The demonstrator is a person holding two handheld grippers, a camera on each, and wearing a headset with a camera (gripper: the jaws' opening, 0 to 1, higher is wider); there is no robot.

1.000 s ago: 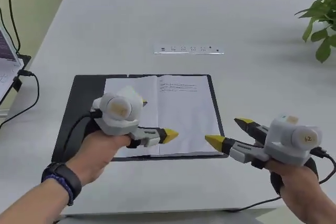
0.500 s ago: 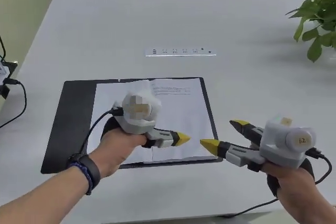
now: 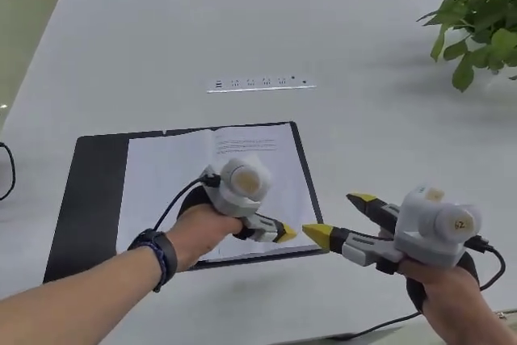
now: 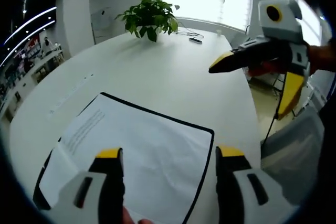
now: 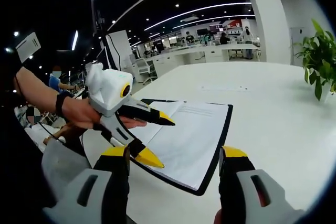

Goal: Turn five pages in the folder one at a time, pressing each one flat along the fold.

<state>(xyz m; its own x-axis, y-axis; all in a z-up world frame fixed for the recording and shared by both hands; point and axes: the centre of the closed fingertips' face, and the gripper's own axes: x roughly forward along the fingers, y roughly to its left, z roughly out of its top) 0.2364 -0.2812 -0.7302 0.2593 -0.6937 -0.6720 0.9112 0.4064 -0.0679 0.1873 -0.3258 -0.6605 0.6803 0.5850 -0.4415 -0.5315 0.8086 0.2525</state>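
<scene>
Open black folder [image 3: 89,191], white pages [image 3: 174,179] flat.

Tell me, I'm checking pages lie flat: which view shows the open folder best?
Head view: the folder lies nearly whole from above, both halves open. The left gripper view shows its right-hand page and black edge; the right gripper view, that page partly behind the left gripper.

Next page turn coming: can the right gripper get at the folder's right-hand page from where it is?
Probably yes: the open right gripper sits off the near corner of the right-hand page, though the left gripper crowds it.
</scene>
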